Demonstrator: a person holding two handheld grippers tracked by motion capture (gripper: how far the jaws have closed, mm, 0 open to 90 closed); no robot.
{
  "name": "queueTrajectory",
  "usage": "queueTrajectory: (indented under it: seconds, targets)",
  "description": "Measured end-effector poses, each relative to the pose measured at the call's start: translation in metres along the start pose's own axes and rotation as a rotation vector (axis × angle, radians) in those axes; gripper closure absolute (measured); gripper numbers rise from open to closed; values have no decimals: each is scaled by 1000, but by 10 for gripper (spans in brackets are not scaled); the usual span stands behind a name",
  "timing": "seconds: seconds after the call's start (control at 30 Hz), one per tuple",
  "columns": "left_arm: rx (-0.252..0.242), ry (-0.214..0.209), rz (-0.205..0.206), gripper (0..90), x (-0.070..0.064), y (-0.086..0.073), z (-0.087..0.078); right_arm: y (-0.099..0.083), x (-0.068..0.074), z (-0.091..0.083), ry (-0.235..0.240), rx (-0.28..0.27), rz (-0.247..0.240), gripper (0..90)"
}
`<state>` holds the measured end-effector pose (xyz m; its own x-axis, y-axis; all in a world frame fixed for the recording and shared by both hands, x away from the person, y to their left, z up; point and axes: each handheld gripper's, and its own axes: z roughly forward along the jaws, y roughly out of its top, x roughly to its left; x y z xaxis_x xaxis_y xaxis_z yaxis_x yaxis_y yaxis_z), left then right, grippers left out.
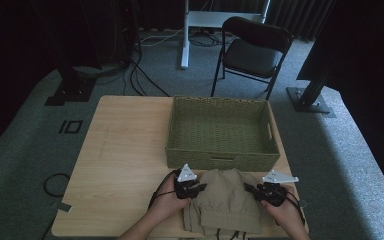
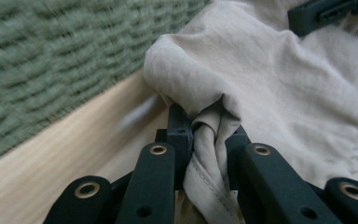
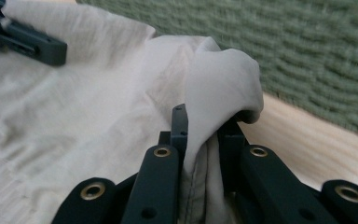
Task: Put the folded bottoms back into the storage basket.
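Observation:
A beige folded garment (image 1: 227, 200) lies on the wooden table (image 1: 125, 150) at its near edge, just in front of a green woven basket (image 1: 222, 132). My left gripper (image 1: 196, 188) is shut on the garment's left edge; in the left gripper view a bunched fold of the garment (image 2: 209, 140) sits pinched between the jaws. My right gripper (image 1: 252, 190) is shut on the right edge, where the garment (image 3: 200, 135) rises between its jaws. The right gripper's jaw tip (image 2: 326, 14) shows beyond the cloth. The left gripper's jaw tip (image 3: 32, 44) shows the same way.
The basket is empty, and its green wall (image 2: 51, 60) stands close behind the garment, as the basket wall (image 3: 307, 56) also does on the right. A black folding chair (image 1: 255, 50) and stand legs sit on the carpet beyond the table. Bare tabletop lies to the left.

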<state>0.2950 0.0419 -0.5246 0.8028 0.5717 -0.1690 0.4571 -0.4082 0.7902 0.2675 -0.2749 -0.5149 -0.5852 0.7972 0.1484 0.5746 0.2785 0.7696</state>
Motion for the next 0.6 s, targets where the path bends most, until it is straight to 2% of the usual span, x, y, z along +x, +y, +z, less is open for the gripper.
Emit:
queueTrajectory:
  seconds: [0.13, 0.3, 0.4, 0.43, 0.47, 0.53, 0.6]
  targets:
    - [-37, 4, 13, 811, -1, 7, -14, 7, 7, -7, 27, -24, -15, 819]
    - [-58, 14, 43, 812, -3, 20, -28, 18, 10, -15, 55, -66, -4, 820]
    - [-72, 11, 44, 812, -2, 25, -34, 24, 12, -20, 66, -86, -5, 820]
    - [-86, 14, 41, 813, -2, 27, -36, 26, 12, -22, 82, -105, 11, 820]
    - [-89, 15, 48, 813, -2, 30, -38, 28, 12, -23, 83, -105, 4, 821]
    - [-115, 5, 31, 812, 0, 35, -43, 33, 12, -27, 83, -126, 8, 820]
    - [-124, 6, 43, 812, 0, 40, -47, 38, 11, -31, 72, -140, -2, 821]
